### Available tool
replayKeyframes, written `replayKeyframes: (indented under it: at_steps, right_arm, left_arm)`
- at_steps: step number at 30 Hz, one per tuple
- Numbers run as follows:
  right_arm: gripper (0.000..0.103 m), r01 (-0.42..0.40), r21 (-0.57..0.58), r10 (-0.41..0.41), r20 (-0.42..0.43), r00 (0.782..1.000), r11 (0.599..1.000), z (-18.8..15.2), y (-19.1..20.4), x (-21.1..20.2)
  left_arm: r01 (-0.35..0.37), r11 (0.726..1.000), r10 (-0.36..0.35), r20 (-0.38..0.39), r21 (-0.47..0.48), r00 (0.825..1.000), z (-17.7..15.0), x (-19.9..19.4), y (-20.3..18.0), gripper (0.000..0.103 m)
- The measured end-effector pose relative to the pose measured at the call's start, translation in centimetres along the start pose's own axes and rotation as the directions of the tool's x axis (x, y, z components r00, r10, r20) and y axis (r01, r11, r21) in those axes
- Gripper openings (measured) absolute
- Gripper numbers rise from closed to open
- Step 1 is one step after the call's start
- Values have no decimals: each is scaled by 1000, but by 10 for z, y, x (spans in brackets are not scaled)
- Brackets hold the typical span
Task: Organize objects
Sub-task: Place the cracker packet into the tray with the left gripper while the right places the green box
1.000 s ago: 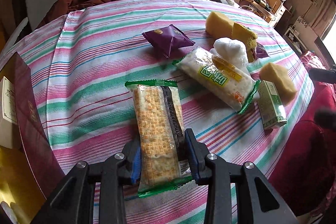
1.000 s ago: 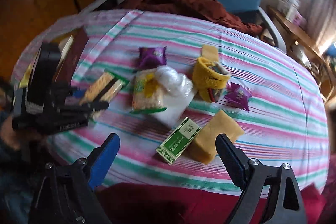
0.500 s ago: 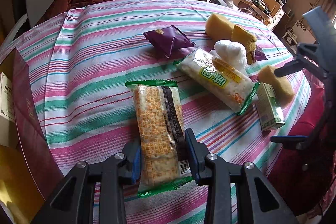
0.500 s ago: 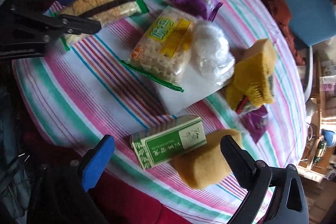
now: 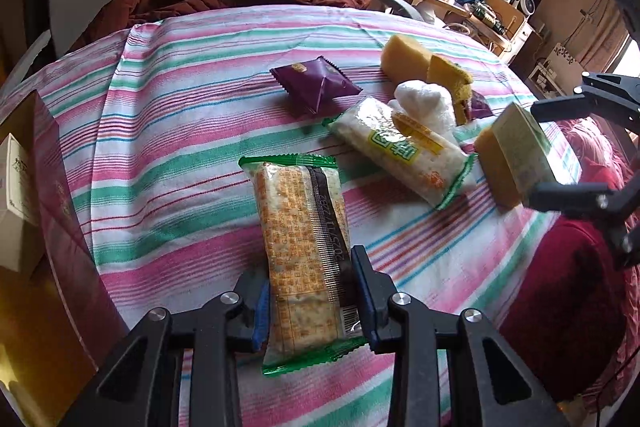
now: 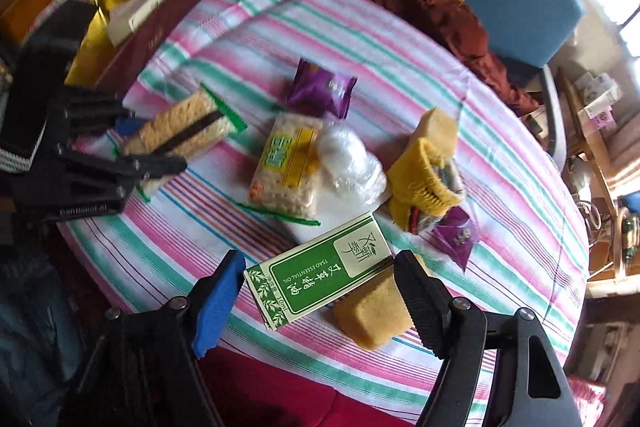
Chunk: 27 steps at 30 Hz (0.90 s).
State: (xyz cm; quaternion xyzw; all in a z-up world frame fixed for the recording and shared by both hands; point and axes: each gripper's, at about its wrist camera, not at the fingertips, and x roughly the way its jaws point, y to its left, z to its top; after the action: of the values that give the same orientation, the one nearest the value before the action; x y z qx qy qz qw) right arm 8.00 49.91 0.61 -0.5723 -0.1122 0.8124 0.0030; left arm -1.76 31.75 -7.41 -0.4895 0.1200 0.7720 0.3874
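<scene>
left claw: the left gripper (image 5: 310, 301) was clamped on the near end of the cracker packet (image 5: 304, 251), one pad on each long edge.
cracker packet: its long axis ran straight out from the left claw toward the table middle; whether it was lifted or lying on the striped cloth (image 5: 180, 131) could not be told.
right claw: the right gripper (image 6: 320, 301) stood spread wide, gripping nothing, its fingers bracketing the green box (image 6: 320, 275).
green box: it lay at the near table edge, directly ahead of the right claw; its long axis ran across the gap, finger to finger; contact with either pad could not be confirmed.
nearer arm: the right, by a wide margin; the left was occupied well away from the green box.
judged step: closing on the green box appeared to be next; the grip would fall on its short ends.
in the way: a yellow sponge (image 6: 374, 311) touched the green box on the black-finger side and sat partly inside the claw's span; it risked being pinched too.
beyond the green box: a second cracker packet (image 6: 288, 167) and a clear plastic wad (image 6: 350, 163), side by side.
farther from the green box: a yellow knitted pouch (image 6: 424, 167), a purple sachet (image 6: 324, 89), and a smaller purple sachet (image 6: 456, 233) beside the pouch.
far from the green box: a maroon gift box (image 6: 152, 27), open, past the left claw.
</scene>
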Motion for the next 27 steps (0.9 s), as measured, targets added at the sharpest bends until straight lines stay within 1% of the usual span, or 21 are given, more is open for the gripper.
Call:
replayKeyframes:
  at_steps: [4, 6, 8, 9, 11, 12, 16, 20, 23, 27]
  right_arm:
    - [77, -3, 55, -2, 89, 996, 998, 0, -2, -24]
    - [77, -18, 73, 8, 132, 991, 997, 6, 6, -32]
    - [77, -32, 86, 17, 170, 985, 996, 15, 24, -37]
    - [77, -39, 90, 21, 187, 982, 995, 23, 40, -39]
    - [77, -69, 91, 47, 224, 974, 993, 33, 50, -43]
    - [77, -80, 87, 57, 237, 970, 993, 42, 68, -37]
    - [77, -144, 61, 122, 275, 954, 988, 69, 100, -35]
    - [77, -213, -3, 204, 295, 934, 977, 101, 144, -27]
    - [77, -252, -57, 258, 292, 921, 966, 122, 180, -22]
    - [77, -296, -139, 323, 265, 909, 945, 148, 227, -14]
  left_arm:
    - [33, 999, -33, 37, -8, 999, -6, -23, 3, 35]
    - [44, 999, -43, 63, -23, 997, -8, -39, 9, 35]
    - [54, 998, -50, 88, -43, 995, -10, -53, 16, 35]
    - [52, 997, -47, 102, -54, 994, -12, -62, 21, 35]
    - [53, 995, -42, 130, -86, 991, -15, -80, 34, 35]
    - [51, 994, -36, 144, -102, 989, -16, -88, 39, 35]
    - [24, 982, 12, 189, -186, 982, -26, -118, 75, 35]
    - [-8, 956, 72, 208, -292, 975, -42, -142, 117, 35]
    - [-35, 928, 116, 199, -371, 973, -58, -154, 149, 35]
    - [-33, 881, 126, 166, -473, 978, -81, -163, 191, 35]
